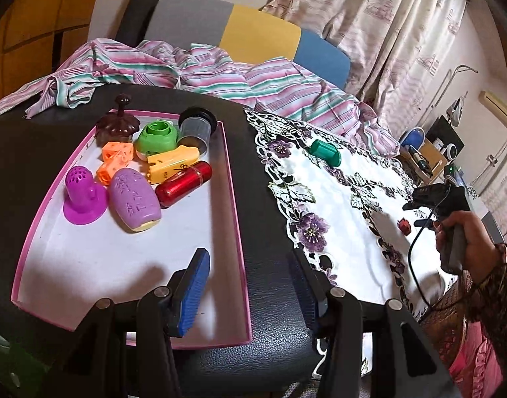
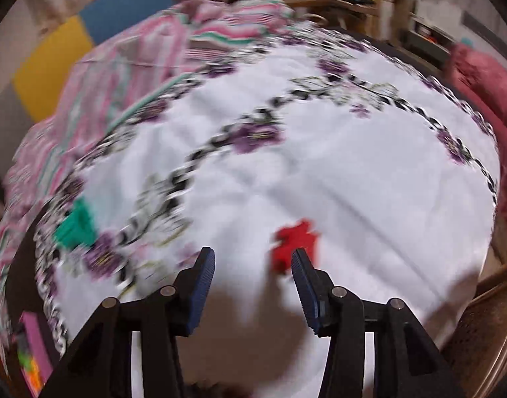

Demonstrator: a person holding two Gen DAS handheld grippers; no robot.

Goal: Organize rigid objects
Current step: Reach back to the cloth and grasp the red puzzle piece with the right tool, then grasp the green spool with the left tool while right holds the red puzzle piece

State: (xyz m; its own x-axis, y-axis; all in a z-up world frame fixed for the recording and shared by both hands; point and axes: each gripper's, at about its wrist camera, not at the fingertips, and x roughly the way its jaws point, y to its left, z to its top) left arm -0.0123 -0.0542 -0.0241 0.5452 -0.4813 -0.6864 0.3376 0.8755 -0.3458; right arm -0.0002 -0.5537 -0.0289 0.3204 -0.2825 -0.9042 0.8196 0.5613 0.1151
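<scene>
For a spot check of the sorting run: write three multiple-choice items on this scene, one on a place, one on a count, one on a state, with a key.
1. Where does the dark green plastic cap lie?
A. in the pink-rimmed white tray
B. on the white flower-embroidered cloth
C. on the striped fabric

2. How many orange perforated plastic blocks are in the tray?
A. one
B. two
C. four

3. What is between the left gripper fingers?
A. nothing
B. the red metal cylinder
C. the purple oval case

Key: 1 B, the cap rests on the cloth, outside the tray. 2 B, two orange blocks sit side by side. 3 A, its blue pads stand apart with nothing held.
</scene>
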